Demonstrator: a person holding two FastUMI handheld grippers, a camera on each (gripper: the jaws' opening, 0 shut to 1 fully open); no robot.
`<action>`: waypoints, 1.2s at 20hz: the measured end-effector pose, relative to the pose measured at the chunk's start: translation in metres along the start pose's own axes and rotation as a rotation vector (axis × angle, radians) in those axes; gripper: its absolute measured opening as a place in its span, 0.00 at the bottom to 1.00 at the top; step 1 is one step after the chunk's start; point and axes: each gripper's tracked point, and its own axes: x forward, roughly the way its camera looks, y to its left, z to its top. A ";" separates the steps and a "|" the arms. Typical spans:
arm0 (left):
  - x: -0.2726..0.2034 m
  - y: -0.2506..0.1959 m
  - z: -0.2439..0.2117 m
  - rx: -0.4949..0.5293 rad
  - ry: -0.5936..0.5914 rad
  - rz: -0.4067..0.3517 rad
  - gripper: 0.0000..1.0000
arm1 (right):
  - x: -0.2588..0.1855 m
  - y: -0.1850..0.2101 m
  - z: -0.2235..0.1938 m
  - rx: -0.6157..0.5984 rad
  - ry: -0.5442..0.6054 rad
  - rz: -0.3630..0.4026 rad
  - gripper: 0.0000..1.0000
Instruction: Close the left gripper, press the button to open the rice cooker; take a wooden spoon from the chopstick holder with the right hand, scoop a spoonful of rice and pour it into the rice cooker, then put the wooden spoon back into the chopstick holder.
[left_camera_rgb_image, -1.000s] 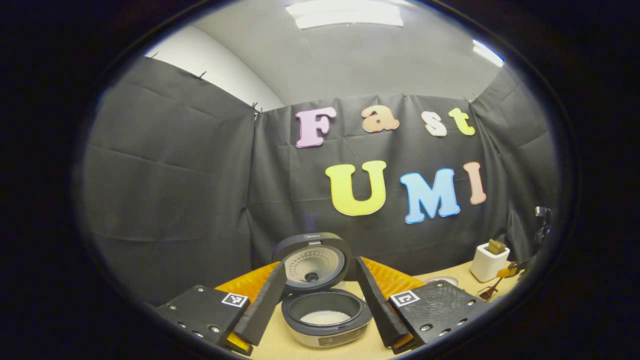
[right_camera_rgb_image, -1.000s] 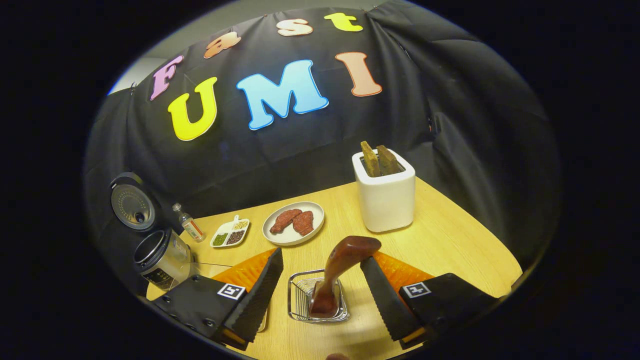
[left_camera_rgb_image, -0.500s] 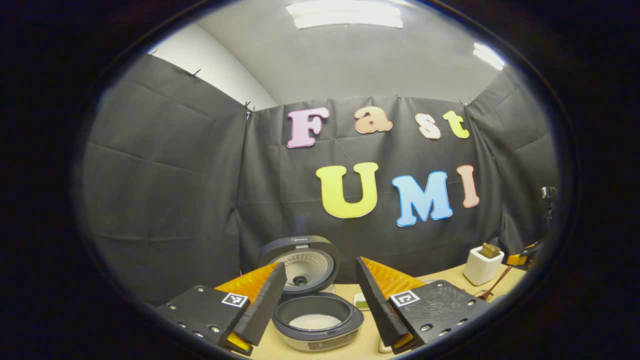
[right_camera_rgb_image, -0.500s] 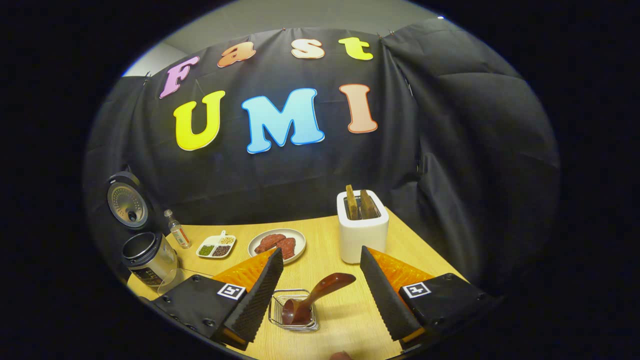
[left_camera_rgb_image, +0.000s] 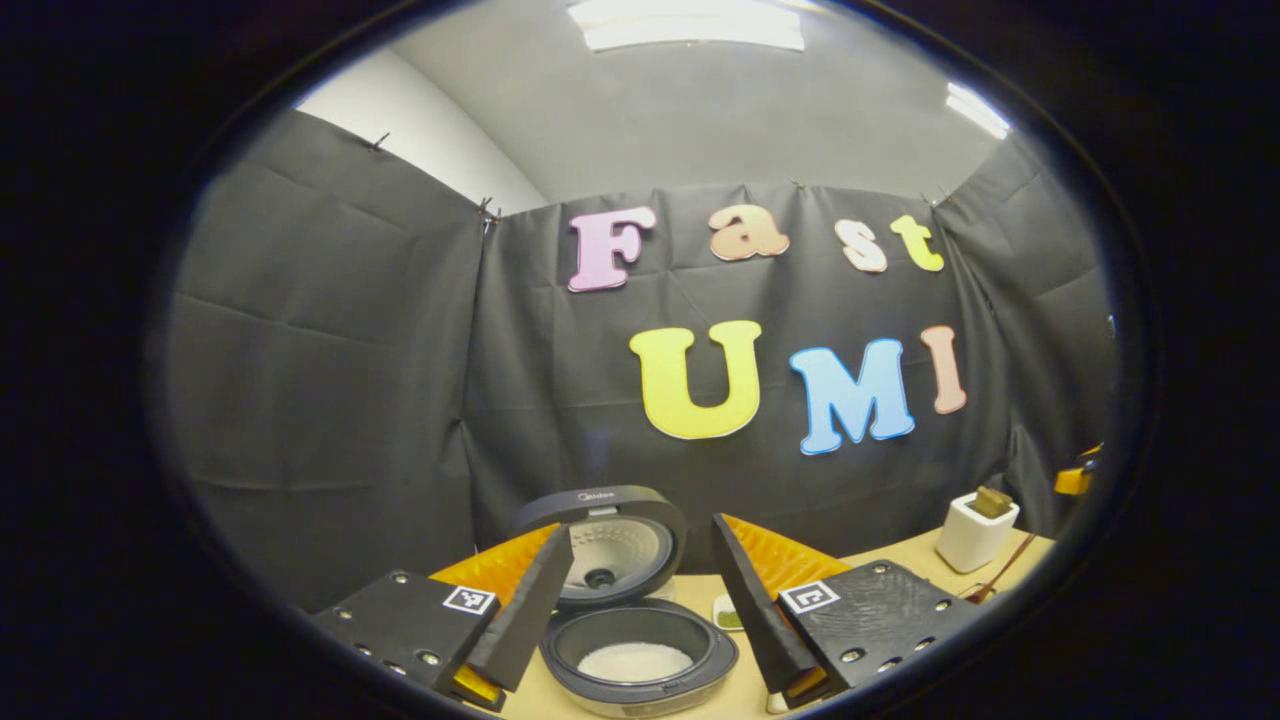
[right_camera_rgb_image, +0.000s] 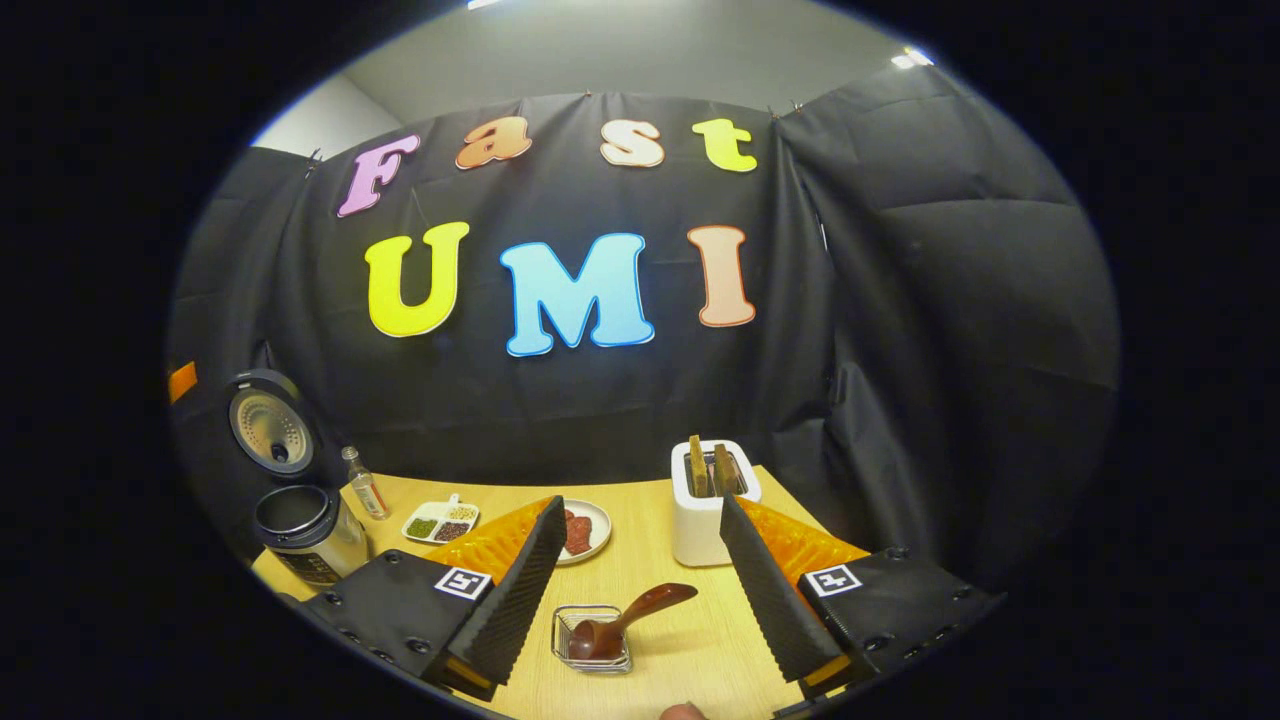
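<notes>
Right gripper (right_camera_rgb_image: 640, 590) farther from dark wooden spoon (right_camera_rgb_image: 625, 620), leaning in holder (right_camera_rgb_image: 590, 640).

Light: ceiling panels (left_camera_rgb_image: 690, 25) overhead, bright.
Shadows: soft, on the table (right_camera_rgb_image: 690, 650).
Edges: strongly bent, dim.
Focus: sharp.

No legible text besides the wall letters.

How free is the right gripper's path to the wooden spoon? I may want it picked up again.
Probably free. The right gripper is open, and the wooden spoon leans in the wire holder just ahead, between its fingers, handle angled up, with nothing standing between them.
</notes>
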 end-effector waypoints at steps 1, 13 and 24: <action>0.010 0.004 0.003 -0.003 0.002 0.002 0.87 | -0.002 0.001 0.001 -0.004 -0.003 -0.006 0.98; 0.148 0.035 -0.004 -0.024 0.031 0.002 0.87 | -0.017 -0.006 -0.034 0.028 0.051 -0.141 0.98; 0.235 0.065 -0.060 -0.026 0.098 0.072 0.87 | -0.023 -0.004 -0.039 0.005 0.071 -0.229 0.98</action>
